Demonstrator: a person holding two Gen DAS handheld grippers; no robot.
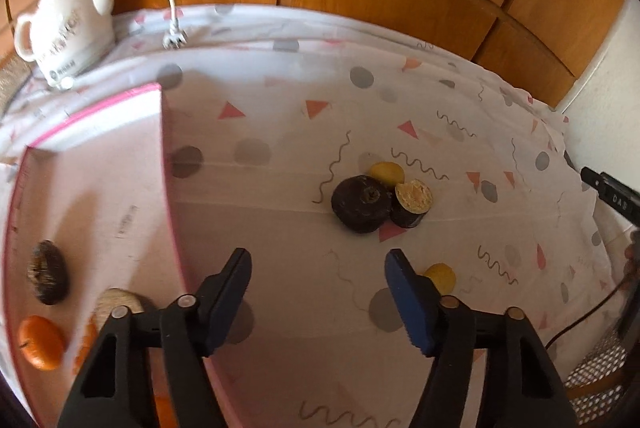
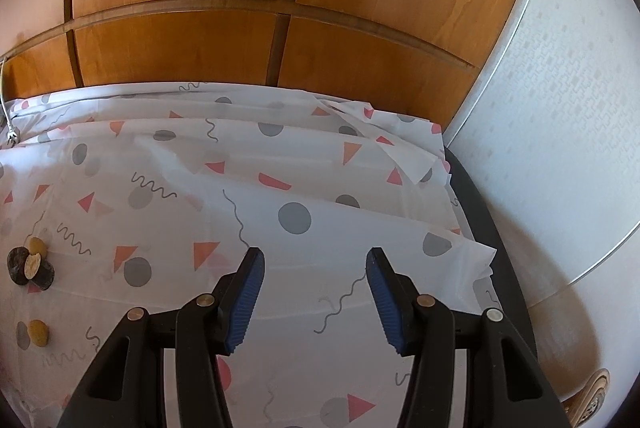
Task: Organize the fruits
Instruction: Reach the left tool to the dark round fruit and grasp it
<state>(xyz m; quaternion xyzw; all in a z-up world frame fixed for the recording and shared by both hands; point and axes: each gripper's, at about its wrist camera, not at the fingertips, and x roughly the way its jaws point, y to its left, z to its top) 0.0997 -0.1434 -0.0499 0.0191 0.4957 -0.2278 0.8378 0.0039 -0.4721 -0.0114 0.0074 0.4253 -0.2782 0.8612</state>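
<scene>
My left gripper is open above the patterned cloth, nothing between its fingers. Ahead of it lies a cluster: a dark round fruit, a cut half with a yellow face and a small yellow fruit behind them. Another small yellow fruit sits just right of the right finger. To the left, a pink-edged box holds a dark fruit, an orange and a tan one. My right gripper is open over bare cloth. The cluster and lone yellow fruit lie far left of it.
A white teapot-shaped kettle with its cord and plug stands at the back left. Wooden cabinet doors rise behind the table. A white wall is on the right, and the table's dark edge shows there.
</scene>
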